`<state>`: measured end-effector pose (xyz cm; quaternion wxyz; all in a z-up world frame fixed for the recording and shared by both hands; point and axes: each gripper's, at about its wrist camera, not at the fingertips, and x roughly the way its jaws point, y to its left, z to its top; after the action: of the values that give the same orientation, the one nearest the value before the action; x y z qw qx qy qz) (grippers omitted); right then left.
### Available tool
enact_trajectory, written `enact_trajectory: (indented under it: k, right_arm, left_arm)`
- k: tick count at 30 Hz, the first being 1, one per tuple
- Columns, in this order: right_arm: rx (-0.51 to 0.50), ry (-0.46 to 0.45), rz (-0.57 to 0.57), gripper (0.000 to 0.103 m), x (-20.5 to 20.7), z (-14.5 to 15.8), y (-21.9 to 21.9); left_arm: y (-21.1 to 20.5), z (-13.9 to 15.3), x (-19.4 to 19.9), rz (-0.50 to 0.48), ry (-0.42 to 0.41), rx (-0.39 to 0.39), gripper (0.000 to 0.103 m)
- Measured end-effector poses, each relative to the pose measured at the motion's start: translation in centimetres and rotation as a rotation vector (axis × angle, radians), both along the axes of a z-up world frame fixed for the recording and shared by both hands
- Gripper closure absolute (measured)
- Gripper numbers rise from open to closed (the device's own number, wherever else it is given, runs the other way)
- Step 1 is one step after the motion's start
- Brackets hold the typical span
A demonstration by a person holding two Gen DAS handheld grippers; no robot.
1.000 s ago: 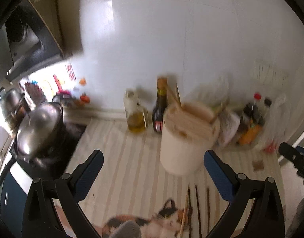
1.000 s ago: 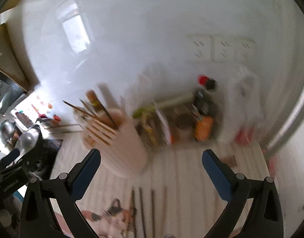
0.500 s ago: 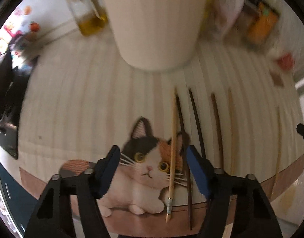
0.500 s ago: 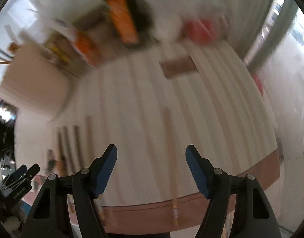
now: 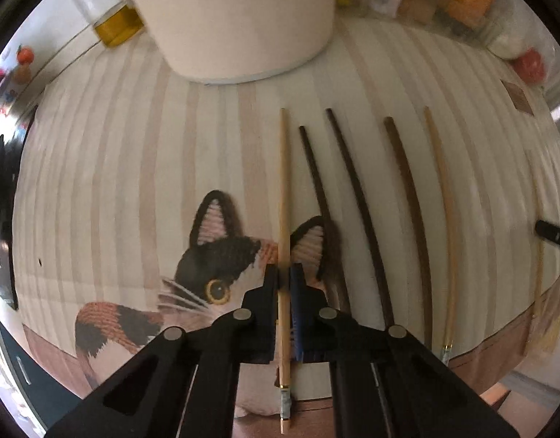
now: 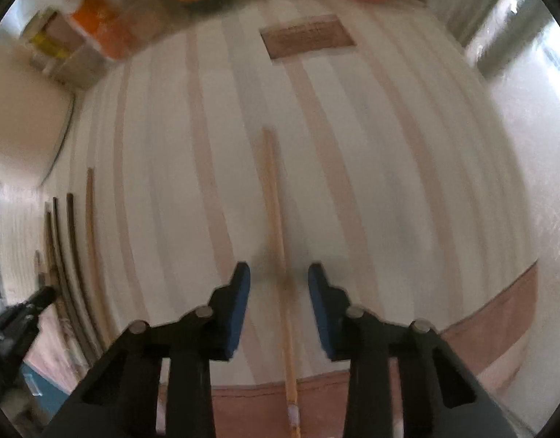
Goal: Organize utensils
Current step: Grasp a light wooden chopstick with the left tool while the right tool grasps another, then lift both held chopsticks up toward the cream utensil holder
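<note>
A striped cream mat (image 5: 108, 168) with a printed calico cat covers the worktop. The left claw (image 5: 288, 284) has just closed, clamped on a pale bamboo chopstick (image 5: 284, 189) running straight ahead between its pads. The right claw (image 6: 279, 288), closing too, stands apart astride another pale bamboo chopstick (image 6: 274, 204), pads not touching.

Clamping down with the left gripper (image 5: 284, 268), aimed straight at the surface below, black arms drawn in, blue pads (image 5: 297, 292) just closed and pressed on both sides of the leftmost pale chopstick (image 5: 284, 182). Straddling the lone pale chopstick (image 6: 274, 200) with the right gripper (image 6: 279, 268), likewise aimed straight down; jaws just closing in, a gap showing on either side.
</note>
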<state>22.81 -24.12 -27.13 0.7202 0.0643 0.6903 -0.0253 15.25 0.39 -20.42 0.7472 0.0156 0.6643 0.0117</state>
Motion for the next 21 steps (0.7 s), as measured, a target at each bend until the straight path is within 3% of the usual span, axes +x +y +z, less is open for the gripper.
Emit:
enact_trajectory:
  k: [7, 14, 21]
  right_arm:
    - [0.109, 0.051, 0.072, 0.096, -1.8, 0.7, 5.1]
    - [0.09, 0.104, 0.115, 0.095, -1.5, 1.4, 7.2]
    - [0.064, 0.13, 0.104, 0.095, 2.4, 1.3, 6.8]
  left_arm:
    - [4.8, 0.2, -2.5, 0.138, 0.053, -0.059, 0.099]
    - [6.9, 0.1, -3.3, 0.142, 0.078, -0.107, 0.096]
    - [7.8, -0.1, 0.1, 0.113, 0.076, -0.115, 0.094]
